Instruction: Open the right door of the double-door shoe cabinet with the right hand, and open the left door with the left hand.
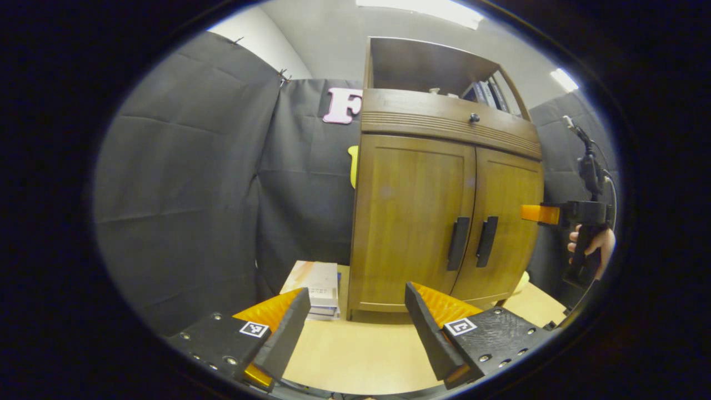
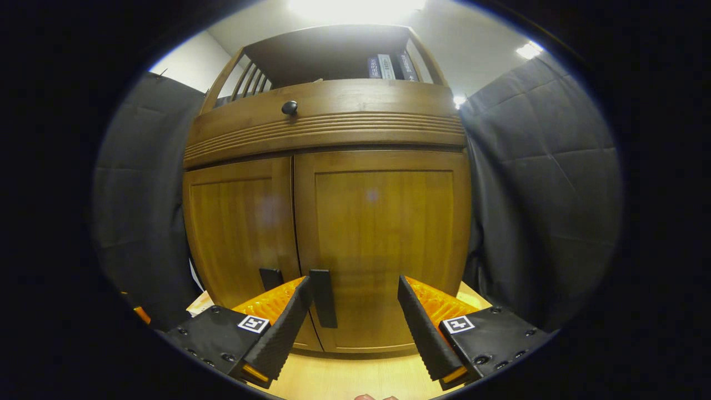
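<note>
The cabinet [image 1: 444, 216] stands on the pale surface [image 1: 355, 355], both doors closed. A stack of boxes [image 1: 316, 289] lies just beside it on the left. Books [image 2: 389, 65] sit on its top shelf. Black cloth hangs all around. The left tool [image 1: 355, 328] is spread wide, holding nothing. The right tool [image 2: 353, 322] gapes too, near the right handle [image 2: 323, 297]. The left handle [image 2: 270, 278] is partly hidden.

Right gripper [image 2: 353, 311] gapes near the right door's handle [image 2: 323, 298]; seemingly untouched.
</note>
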{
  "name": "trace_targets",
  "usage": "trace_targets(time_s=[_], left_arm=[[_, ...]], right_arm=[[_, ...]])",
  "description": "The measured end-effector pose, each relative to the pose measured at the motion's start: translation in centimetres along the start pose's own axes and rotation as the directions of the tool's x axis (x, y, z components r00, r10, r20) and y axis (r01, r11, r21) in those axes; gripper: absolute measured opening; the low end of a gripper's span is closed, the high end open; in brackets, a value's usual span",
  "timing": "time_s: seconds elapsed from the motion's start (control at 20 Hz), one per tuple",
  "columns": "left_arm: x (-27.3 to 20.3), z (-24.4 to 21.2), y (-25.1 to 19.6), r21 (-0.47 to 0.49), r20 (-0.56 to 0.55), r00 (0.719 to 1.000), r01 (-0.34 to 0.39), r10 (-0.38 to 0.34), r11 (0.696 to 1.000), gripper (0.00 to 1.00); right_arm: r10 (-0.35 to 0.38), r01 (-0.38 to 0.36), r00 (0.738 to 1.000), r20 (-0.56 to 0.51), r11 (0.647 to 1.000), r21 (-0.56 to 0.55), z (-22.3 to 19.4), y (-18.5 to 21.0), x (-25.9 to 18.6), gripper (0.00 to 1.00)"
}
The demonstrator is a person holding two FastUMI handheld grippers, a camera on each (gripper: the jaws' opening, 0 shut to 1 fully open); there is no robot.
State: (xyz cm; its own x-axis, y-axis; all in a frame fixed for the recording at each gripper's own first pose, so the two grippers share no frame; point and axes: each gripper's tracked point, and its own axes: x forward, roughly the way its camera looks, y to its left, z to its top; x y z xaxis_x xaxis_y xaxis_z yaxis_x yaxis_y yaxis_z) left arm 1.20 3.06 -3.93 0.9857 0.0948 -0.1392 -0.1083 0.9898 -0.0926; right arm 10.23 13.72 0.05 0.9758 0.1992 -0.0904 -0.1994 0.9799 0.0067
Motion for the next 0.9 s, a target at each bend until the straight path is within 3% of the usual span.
trace_targets(time_s=[0.4, 0.9], left_arm=[[0.0, -1.1, 0.7, 0.011, -0.045, 0.998, -0.032, 0.033, 0.999, 1.0], [0.4, -1.9, 0.6, 0.012, -0.087, 0.996, -0.013, 0.014, 1.0, 1.0]], right_arm=[[0.032, -0.031, 0.999, -0.031, 0.999, 0.034, -1.4, 2.8, 5.1, 0.97], [0.007, -0.006, 0.993, -0.12, 1.0, 0.012, -5.3, 3.6, 9.2, 0.98]])
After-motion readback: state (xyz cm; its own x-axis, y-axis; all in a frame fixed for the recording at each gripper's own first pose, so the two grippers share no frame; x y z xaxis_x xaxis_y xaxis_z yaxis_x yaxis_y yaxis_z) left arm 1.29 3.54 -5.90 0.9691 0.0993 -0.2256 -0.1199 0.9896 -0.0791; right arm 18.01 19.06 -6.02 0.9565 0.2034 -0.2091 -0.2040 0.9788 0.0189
